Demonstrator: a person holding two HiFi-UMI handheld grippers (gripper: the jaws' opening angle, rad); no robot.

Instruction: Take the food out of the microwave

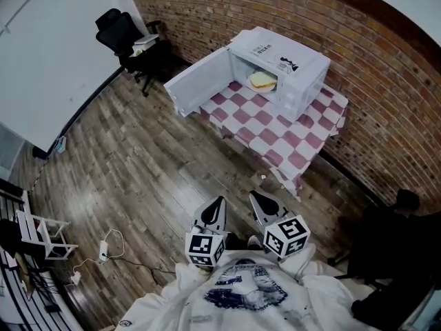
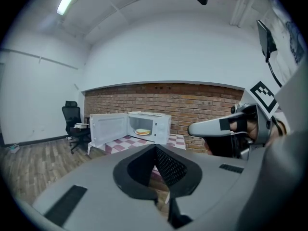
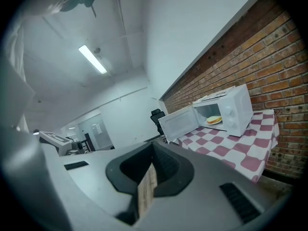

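A white microwave [image 1: 298, 66] stands on a table with a red-and-white checked cloth [image 1: 282, 133], its door [image 1: 196, 81] swung wide open to the left. Inside lies the food [image 1: 262, 81], a pale sandwich on a plate, also seen in the left gripper view [image 2: 142, 131] and the right gripper view [image 3: 214, 120]. Both grippers hang close to my body, well short of the table. My left gripper [image 1: 219, 201] is shut and empty, its jaws meeting at the tip [image 2: 155, 148]. My right gripper [image 1: 255, 196] is beside it, also shut with nothing held [image 3: 153, 146].
A brick wall [image 1: 372, 54] runs behind the table. A black office chair [image 1: 120, 33] stands at the far left by the wall. On the wooden floor lie a power strip with cable [image 1: 105, 249] and a white rack [image 1: 43, 232]. Dark objects [image 1: 393, 254] crowd the right.
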